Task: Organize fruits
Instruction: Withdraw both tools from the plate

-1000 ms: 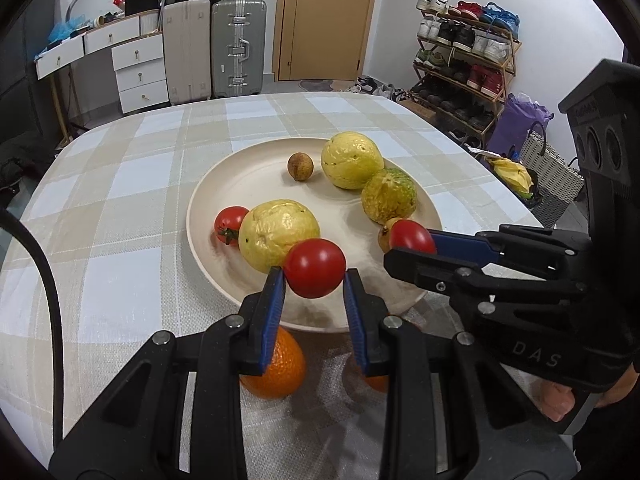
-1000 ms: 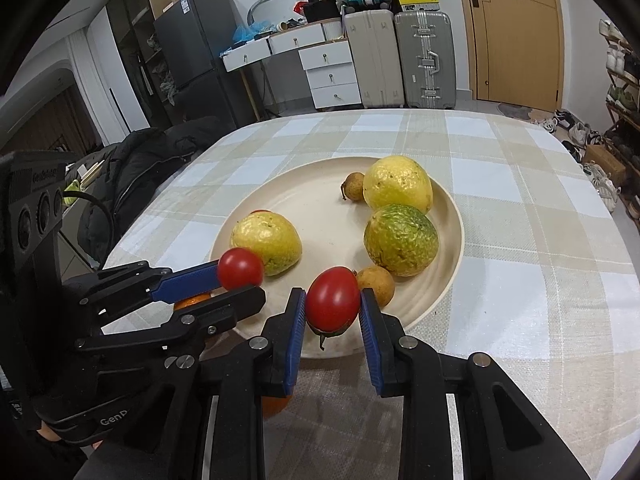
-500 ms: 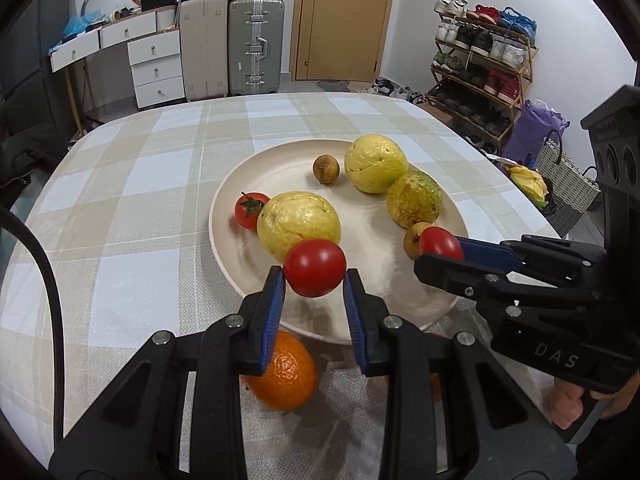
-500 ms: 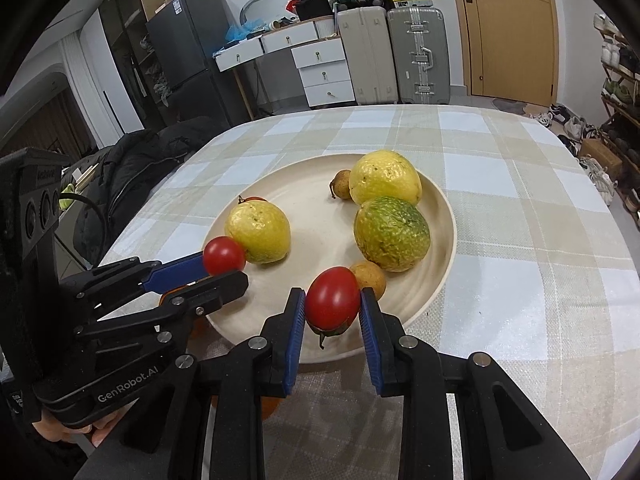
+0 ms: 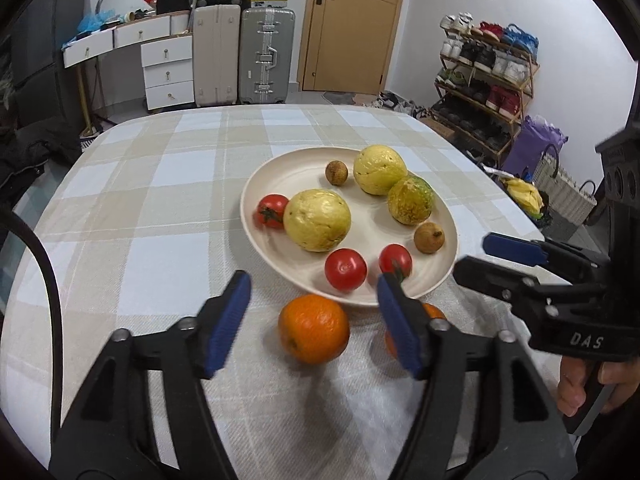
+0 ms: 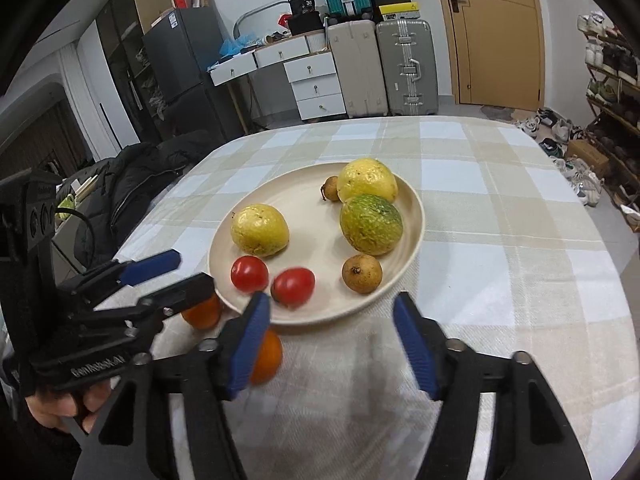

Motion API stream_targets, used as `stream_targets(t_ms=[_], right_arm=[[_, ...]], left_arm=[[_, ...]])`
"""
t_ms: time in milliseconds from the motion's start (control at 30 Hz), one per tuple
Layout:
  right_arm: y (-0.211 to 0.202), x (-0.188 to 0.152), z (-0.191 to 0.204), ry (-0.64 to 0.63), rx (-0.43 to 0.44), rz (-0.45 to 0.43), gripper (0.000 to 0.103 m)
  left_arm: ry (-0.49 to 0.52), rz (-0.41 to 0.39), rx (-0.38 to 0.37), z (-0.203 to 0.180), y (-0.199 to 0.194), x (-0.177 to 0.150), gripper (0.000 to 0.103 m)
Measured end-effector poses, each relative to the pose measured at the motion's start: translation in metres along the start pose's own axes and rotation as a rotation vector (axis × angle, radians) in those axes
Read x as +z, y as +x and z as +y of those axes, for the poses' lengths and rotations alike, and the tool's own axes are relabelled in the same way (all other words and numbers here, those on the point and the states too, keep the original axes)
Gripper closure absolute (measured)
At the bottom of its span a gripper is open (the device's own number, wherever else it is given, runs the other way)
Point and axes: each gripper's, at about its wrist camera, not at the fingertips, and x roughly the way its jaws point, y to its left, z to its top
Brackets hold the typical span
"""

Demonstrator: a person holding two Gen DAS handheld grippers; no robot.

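Tomatoes, two of them, lie free on the near part of the cream plate [image 5: 256, 216]: the left tomato [image 5: 345, 269] and the right tomato [image 5: 395, 260], close together and just inside the rim, the right one smeared as if rolling; a third tomato [image 5: 272, 211] sits at the plate's left edge against a yellow fruit [image 5: 317, 220]; the left gripper [image 5: 312, 320] has just been opening and its jaws stand spread with nothing between them; the right gripper [image 6: 332, 344] has likewise just been opening, spread wide and empty; the risk, as I judge it, is a loose tomato running on along the shallow rim and off onto the checked tablecloth [image 5: 132, 208], or knocking the small brown fruit [image 5: 429, 237] beside it; two oranges are off the plate, the nearer orange [image 5: 314, 329] just under the left jaws and the other orange [image 5: 434, 312] half hidden behind a pad; a hasty descent could nudge an orange so it rolls toward the table's near edge, or a pad could catch the rim and tip the plate.
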Motion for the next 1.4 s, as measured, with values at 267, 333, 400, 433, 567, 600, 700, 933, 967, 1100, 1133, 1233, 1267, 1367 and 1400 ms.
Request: stream_targets(t_ms=[267, 333, 400, 433, 567, 600, 700, 933, 967, 1100, 1133, 1233, 1267, 1367, 1400], right_arm=[[-0.023, -0.009, 0.001, 0.014, -0.006, -0.045, 0.0], [-0.024, -0.011, 0.002, 0.008, -0.002, -0.041, 0.0], [-0.023, -0.012, 0.005, -0.005, -0.012, -0.034, 0.0], [-0.022, -0.012, 0.006, -0.01, -0.014, -0.032, 0.0], [-0.018, -0.014, 0.012, -0.027, -0.002, -0.019, 0.0], [-0.017, -0.014, 0.014, -0.032, -0.004, -0.015, 0.0], [-0.013, -0.016, 0.019, -0.049, -0.004, 0.0, 0.0], [0.0, -0.022, 0.026, -0.062, 0.007, 0.063, 0.0], [0.002, -0.023, 0.027, -0.061, 0.008, 0.069, 0.0], [0.01, -0.026, 0.032, -0.08, -0.003, 0.098, 0.0], [0.012, -0.027, 0.033, -0.084, -0.004, 0.103, 0.0], [0.016, -0.03, 0.036, -0.088, 0.009, 0.114, 0.0], [0.017, -0.03, 0.037, -0.091, 0.012, 0.118, 0.0], [0.018, -0.031, 0.04, -0.105, 0.006, 0.121, 0.0], [0.019, -0.031, 0.041, -0.111, 0.0, 0.124, 0.0]], left_arm=[[-0.026, -0.051, 0.027, 0.01, -0.038, -0.014, 0.006], [-0.017, -0.069, 0.027, 0.009, -0.046, -0.018, 0.001], [0.004, -0.071, 0.038, 0.007, -0.05, -0.02, 0.001], [0.011, -0.071, 0.048, 0.007, -0.05, -0.02, 0.001], [0.028, -0.069, 0.049, 0.006, -0.052, -0.022, 0.001], [0.028, -0.067, 0.053, 0.006, -0.053, -0.022, 0.001], [0.024, -0.062, 0.05, 0.007, -0.053, -0.022, 0.001], [-0.01, -0.044, 0.032, 0.016, -0.047, -0.022, 0.001], [-0.01, -0.044, 0.033, 0.017, -0.047, -0.022, 0.001], [-0.011, -0.039, 0.041, 0.019, -0.045, -0.022, 0.001], [-0.013, -0.038, 0.04, 0.02, -0.045, -0.022, 0.001], [-0.021, -0.028, 0.044, 0.022, -0.043, -0.022, 0.001], [-0.024, -0.028, 0.044, 0.023, -0.042, -0.022, 0.001], [-0.028, -0.022, 0.041, 0.024, -0.041, -0.023, 0.001], [-0.029, -0.021, 0.042, 0.025, -0.041, -0.023, 0.001]])
